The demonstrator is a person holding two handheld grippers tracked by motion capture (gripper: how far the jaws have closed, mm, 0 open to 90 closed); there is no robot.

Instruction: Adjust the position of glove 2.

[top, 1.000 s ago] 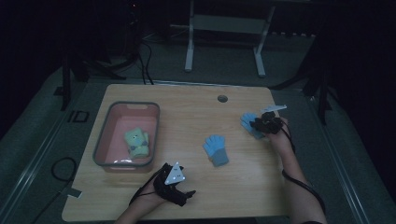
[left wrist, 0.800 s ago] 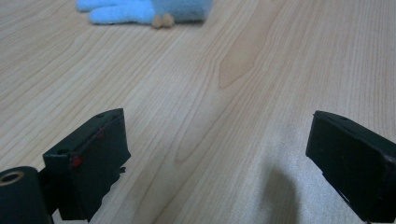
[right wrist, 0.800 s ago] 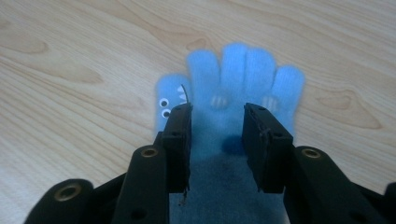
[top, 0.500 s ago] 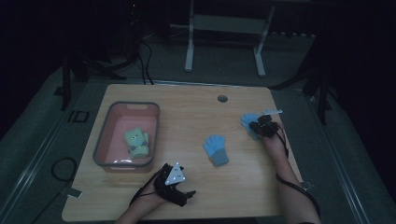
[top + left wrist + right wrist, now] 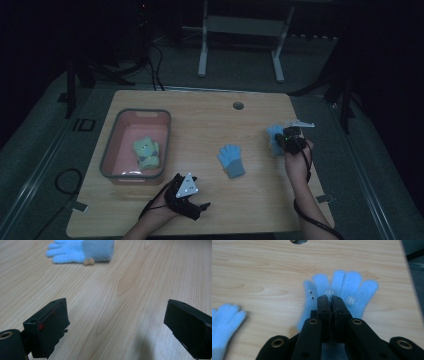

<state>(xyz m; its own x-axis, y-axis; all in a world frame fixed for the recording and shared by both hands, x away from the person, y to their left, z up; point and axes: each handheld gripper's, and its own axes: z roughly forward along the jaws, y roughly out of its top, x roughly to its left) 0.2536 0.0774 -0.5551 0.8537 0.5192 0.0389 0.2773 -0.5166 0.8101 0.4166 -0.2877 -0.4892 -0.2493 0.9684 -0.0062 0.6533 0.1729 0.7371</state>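
Glove (image 5: 342, 288) eyes, seemingly, under right gripper (image 5: 331, 299)

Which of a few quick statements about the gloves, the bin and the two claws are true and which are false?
1. The left claw is open over bare table. True.
2. The right claw is wide open. False: its jaws are pressed together over a blue glove.
3. The pink bin holds a small greenish item. True.
4. Both blue gloves lie in the bin. False: they are on the table, the second glove near its middle.
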